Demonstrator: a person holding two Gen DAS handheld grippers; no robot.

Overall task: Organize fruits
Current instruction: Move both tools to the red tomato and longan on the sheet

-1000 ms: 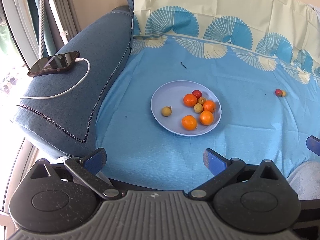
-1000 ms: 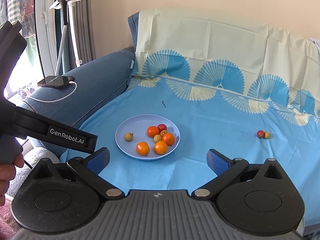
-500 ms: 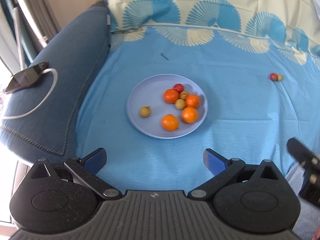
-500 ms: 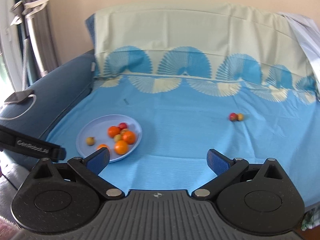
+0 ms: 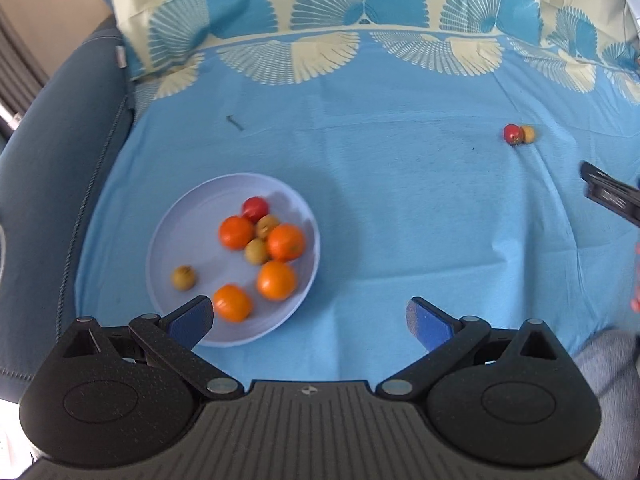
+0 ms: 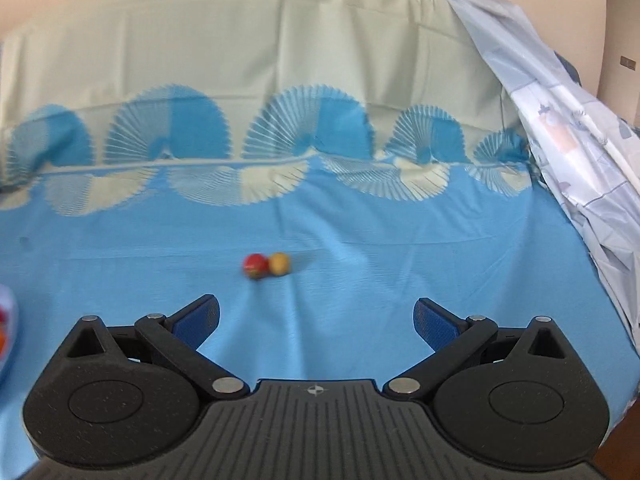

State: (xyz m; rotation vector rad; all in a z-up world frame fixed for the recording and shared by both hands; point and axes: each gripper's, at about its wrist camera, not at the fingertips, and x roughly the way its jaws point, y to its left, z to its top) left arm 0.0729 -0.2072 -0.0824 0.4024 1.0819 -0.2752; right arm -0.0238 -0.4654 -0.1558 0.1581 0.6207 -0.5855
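Note:
A pale blue plate [image 5: 188,216] on the blue sheet holds several oranges [image 5: 285,242], a red fruit [image 5: 255,208] and small tan fruits [image 5: 183,277]. A loose red fruit [image 5: 513,133] and a tan fruit [image 5: 528,134] lie touching, far right on the sheet. They also show in the right wrist view as the red fruit [image 6: 255,265] and tan fruit [image 6: 279,263]. My left gripper [image 5: 309,320] is open and empty, its left finger over the plate's near edge. My right gripper [image 6: 316,318] is open and empty, short of the loose pair.
A dark blue sofa arm [image 5: 48,168] rises at the left. A small dark bit [image 5: 235,122] lies on the sheet behind the plate. A pale patterned cloth [image 6: 568,132] hangs at the right. The right gripper's edge [image 5: 612,196] shows at the left view's right side.
Both grippers have swung to the right. The plate has slid to the left in both views and nearly left the right one. The loose fruit pair now sits just ahead of the right gripper.

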